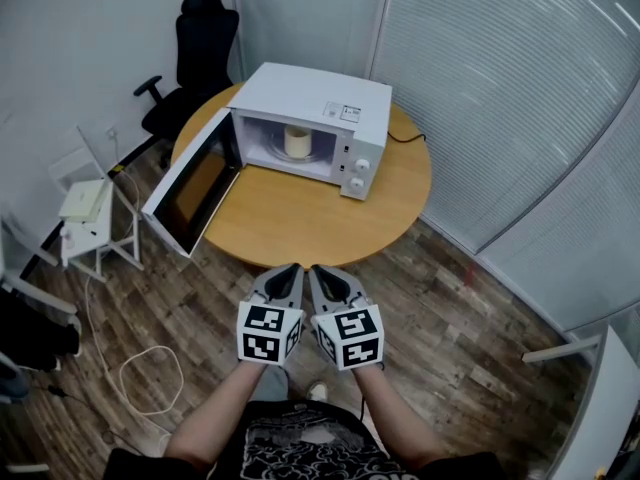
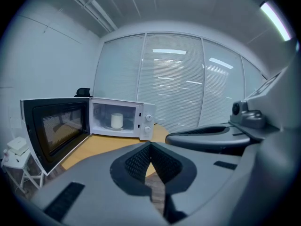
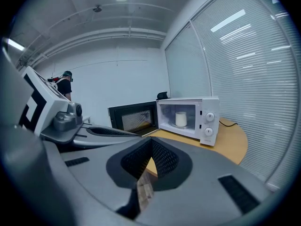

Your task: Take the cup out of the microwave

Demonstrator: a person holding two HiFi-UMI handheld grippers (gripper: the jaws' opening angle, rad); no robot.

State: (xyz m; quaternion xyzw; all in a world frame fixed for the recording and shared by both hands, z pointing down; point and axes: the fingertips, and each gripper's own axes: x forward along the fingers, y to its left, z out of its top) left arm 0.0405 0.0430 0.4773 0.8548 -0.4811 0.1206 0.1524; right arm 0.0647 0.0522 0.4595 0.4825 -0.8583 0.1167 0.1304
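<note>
Left claw point(image 1: 291, 268) and right claw point(image 1: 316, 269), both closed, face the microwave point(image 1: 322, 96), door point(image 1: 190, 184) open, seemingly paper cup point(image 1: 297, 141) inside.

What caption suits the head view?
Shut left gripper and right gripper face white cup inside open microwave on round table.

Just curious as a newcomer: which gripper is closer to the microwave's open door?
Left. The left gripper hangs toward the open door, short of the table; the right gripper is beside it, farther away.
</note>
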